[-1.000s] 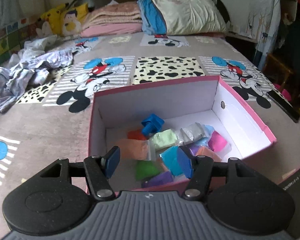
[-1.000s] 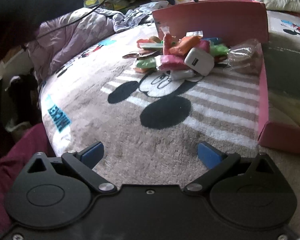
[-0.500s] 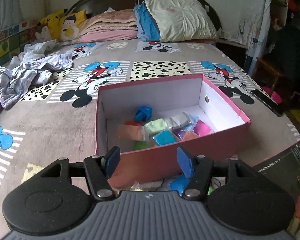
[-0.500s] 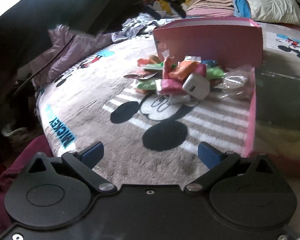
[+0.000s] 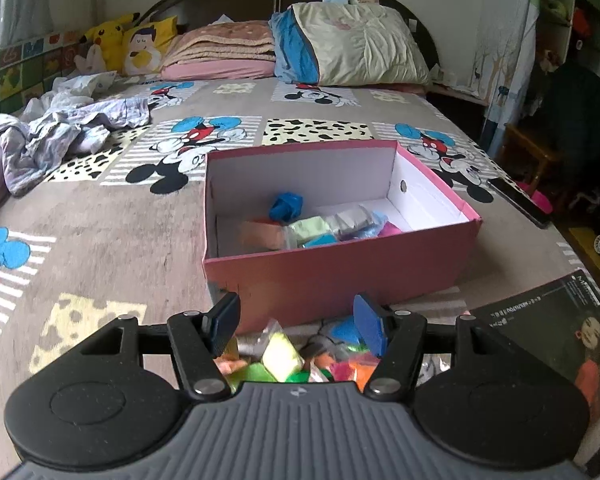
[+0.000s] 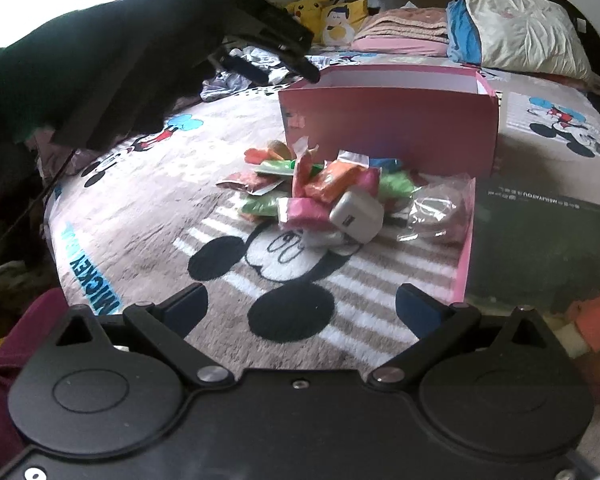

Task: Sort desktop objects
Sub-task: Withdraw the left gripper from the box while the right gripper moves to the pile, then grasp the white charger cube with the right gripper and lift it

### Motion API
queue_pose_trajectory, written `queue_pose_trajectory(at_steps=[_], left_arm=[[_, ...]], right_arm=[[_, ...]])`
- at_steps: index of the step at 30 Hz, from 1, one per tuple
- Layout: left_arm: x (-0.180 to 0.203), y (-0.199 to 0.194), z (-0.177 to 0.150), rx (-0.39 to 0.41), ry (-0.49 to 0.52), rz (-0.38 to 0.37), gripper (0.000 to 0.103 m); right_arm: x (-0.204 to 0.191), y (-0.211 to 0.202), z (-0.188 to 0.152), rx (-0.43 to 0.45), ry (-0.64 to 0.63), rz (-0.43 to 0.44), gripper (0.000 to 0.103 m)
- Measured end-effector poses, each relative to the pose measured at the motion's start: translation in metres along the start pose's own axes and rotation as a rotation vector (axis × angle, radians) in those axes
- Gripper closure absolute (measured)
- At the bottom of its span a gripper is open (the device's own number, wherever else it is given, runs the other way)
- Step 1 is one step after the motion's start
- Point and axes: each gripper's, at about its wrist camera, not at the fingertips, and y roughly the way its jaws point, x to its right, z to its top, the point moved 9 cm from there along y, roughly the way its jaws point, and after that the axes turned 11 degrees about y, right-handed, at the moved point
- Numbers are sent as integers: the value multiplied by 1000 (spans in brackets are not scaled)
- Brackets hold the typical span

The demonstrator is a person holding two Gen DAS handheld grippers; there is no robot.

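A pink box (image 5: pixel 340 280) stands on the bed and holds several coloured clay packets (image 5: pixel 312 228) and a blue toy (image 5: pixel 286 206). It also shows in the right wrist view (image 6: pixel 388 128). A heap of coloured packets (image 6: pixel 324 188) with a white charger (image 6: pixel 356 216) and a clear bag (image 6: pixel 440 212) lies in front of the box. My left gripper (image 5: pixel 296 326) is open and empty above that heap (image 5: pixel 284 356). My right gripper (image 6: pixel 302 306) is open and empty, well short of the heap. The left gripper shows as a dark shape (image 6: pixel 260 40) above the box's left corner.
A dark magazine (image 5: pixel 560 332) lies to the right of the heap, on the pink box lid (image 6: pixel 466 240). Crumpled clothes (image 5: pixel 60 132) lie at the left of the bed. Pillows (image 5: pixel 352 48) and plush toys (image 5: pixel 116 40) are at the headboard. A phone (image 5: pixel 520 200) lies at the bed's right edge.
My left gripper has pulled back and up from over the box's inside to above the heap in front of it. My right gripper has drawn back a little; both stay open.
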Motion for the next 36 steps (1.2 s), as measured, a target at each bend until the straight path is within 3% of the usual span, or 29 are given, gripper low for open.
queue_pose_trajectory(at_steps=[10, 21, 22, 25, 36], left_arm=[[0, -13, -22, 11, -6, -7, 42], [-5, -43, -71, 137, 11, 70, 42], [-6, -44, -78, 135, 2, 78, 42], [-6, -46, -99, 122, -37, 84, 42], [-6, -48, -152, 56, -111, 60, 42]], right_arm=[[-2, 9, 19, 18, -40, -8, 1], [7, 35, 57, 40, -120, -37, 9], [8, 39, 59, 38, -131, -44, 9], [11, 54, 61, 9, -168, -53, 28], [27, 93, 62, -82, -83, -54, 31]])
